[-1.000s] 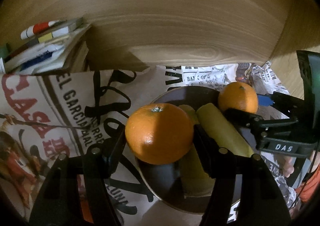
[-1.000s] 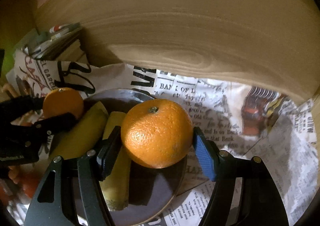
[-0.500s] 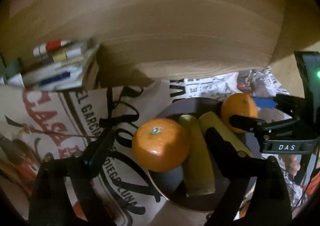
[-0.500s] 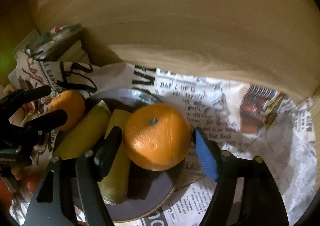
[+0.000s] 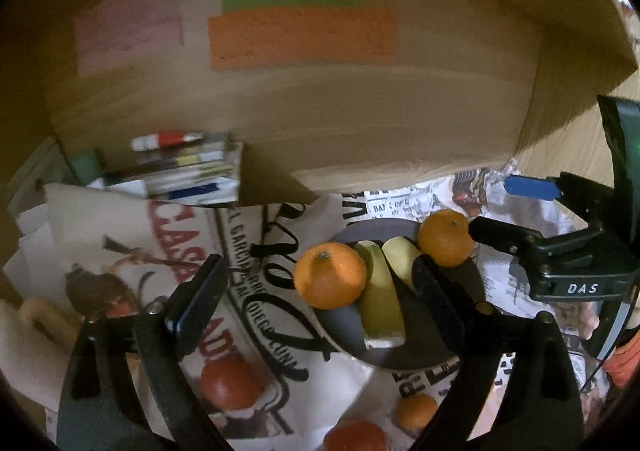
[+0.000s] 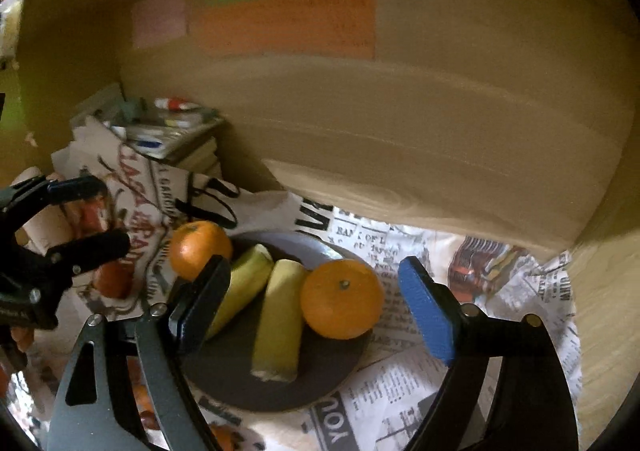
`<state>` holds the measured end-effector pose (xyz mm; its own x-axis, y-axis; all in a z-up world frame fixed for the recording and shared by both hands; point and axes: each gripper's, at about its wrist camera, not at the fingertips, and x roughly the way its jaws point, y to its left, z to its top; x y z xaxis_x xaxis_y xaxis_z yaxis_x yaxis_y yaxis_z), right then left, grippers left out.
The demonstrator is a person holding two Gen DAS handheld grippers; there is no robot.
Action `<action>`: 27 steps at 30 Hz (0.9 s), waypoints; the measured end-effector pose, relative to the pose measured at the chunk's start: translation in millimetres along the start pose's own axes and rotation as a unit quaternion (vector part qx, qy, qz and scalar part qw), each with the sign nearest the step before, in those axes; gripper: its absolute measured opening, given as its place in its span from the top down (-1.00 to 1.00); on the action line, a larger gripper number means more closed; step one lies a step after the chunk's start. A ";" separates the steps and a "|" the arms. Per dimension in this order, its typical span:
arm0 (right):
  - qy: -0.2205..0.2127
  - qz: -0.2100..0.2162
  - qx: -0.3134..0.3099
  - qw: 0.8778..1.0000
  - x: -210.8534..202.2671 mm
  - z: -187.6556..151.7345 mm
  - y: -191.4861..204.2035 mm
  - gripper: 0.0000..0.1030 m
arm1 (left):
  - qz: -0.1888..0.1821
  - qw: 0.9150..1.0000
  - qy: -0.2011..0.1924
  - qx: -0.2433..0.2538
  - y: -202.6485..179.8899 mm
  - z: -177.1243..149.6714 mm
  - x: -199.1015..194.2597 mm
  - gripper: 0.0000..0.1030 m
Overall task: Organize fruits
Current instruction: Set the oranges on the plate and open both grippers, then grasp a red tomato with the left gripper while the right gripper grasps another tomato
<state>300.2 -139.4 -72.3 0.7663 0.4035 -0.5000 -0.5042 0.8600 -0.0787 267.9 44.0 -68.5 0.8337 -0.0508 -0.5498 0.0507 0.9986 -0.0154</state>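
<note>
A dark plate [image 6: 240,379] lies on newspaper and holds two yellow-green banana pieces [image 6: 278,325] and two oranges. One orange [image 6: 342,297] rests on the plate's right side, the other [image 6: 198,249] on its left rim. The left wrist view shows the same plate [image 5: 344,325], the left orange [image 5: 330,275], the right orange [image 5: 444,237] and the banana pieces [image 5: 378,299]. My left gripper [image 5: 316,291] is open and empty, above and back from the left orange. My right gripper [image 6: 314,309] is open and empty, back from the right orange.
A red tomato [image 5: 230,381], a small orange [image 5: 416,411] and another red fruit [image 5: 354,435] lie on the printed paper in front of the plate. A stack of books [image 5: 188,167] stands at the back left. A wooden wall with coloured notes [image 5: 300,35] rises behind.
Both grippers opened, let go of their oranges onto the plate, and pulled up and back. More of the wall and the front fruit have come into view.
</note>
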 end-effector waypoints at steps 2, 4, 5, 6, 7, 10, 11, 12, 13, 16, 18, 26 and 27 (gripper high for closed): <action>-0.010 0.002 -0.008 1.000 -9.4 -1.8 7.5 -0.72 | 0.002 1.000 -0.010 -0.006 6.1 -1.5 -13.7 -0.86; -0.021 0.001 -0.017 1.000 -19.1 -4.9 17.4 -0.75 | 0.006 1.000 -0.017 -0.009 11.3 -3.8 -26.0 -0.86; -0.024 0.001 -0.021 0.999 -23.0 -6.1 20.9 -0.76 | 0.010 1.000 -0.019 -0.010 14.4 -5.7 -31.8 -0.86; -0.028 0.003 -0.025 0.999 -26.9 -7.3 25.4 -0.77 | 0.013 1.000 -0.020 -0.011 15.0 -8.2 -33.6 -0.86; -0.031 0.006 -0.029 0.999 -30.4 -8.6 30.8 -0.78 | 0.017 1.000 -0.021 -0.013 18.9 -12.0 -39.9 -0.86; -0.036 0.015 -0.037 0.999 -35.8 -13.9 45.9 -0.83 | 0.026 0.999 -0.020 -0.013 26.6 -20.6 -50.9 -0.86; -0.036 0.018 -0.039 0.998 -36.8 -15.5 51.2 -0.83 | 0.029 0.999 -0.020 -0.013 28.6 -24.4 -54.9 -0.86; -0.036 0.022 -0.042 0.998 -37.5 -16.9 55.5 -0.83 | 0.032 0.999 -0.021 -0.013 30.9 -27.9 -59.2 -0.86; -0.035 0.027 -0.045 0.998 -38.0 -19.0 61.7 -0.83 | 0.035 0.999 -0.021 -0.013 33.4 -32.2 -62.7 -0.86; -0.026 0.044 -0.058 0.997 -36.3 -26.6 80.9 -0.83 | 0.041 0.999 -0.012 -0.021 43.7 -49.2 -74.4 -0.86; -0.018 0.054 -0.068 0.996 -32.1 -33.9 94.3 -0.83 | 0.042 0.999 -0.004 -0.024 48.7 -58.3 -77.6 -0.86; 0.043 0.095 -0.103 0.989 -2.6 -61.5 142.4 -0.82 | 0.057 0.997 0.033 -0.046 73.4 -103.4 -87.4 -0.86; 0.051 0.097 -0.107 0.988 1.2 -64.5 146.7 -0.80 | 0.059 0.997 0.036 -0.047 75.8 -107.4 -86.9 -0.86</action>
<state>201.4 -33.0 -140.1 0.6087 0.5116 -0.6064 -0.7185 0.6797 -0.1478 140.3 125.7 -111.6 0.7891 0.0642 -0.6109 -0.0998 0.9947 -0.0243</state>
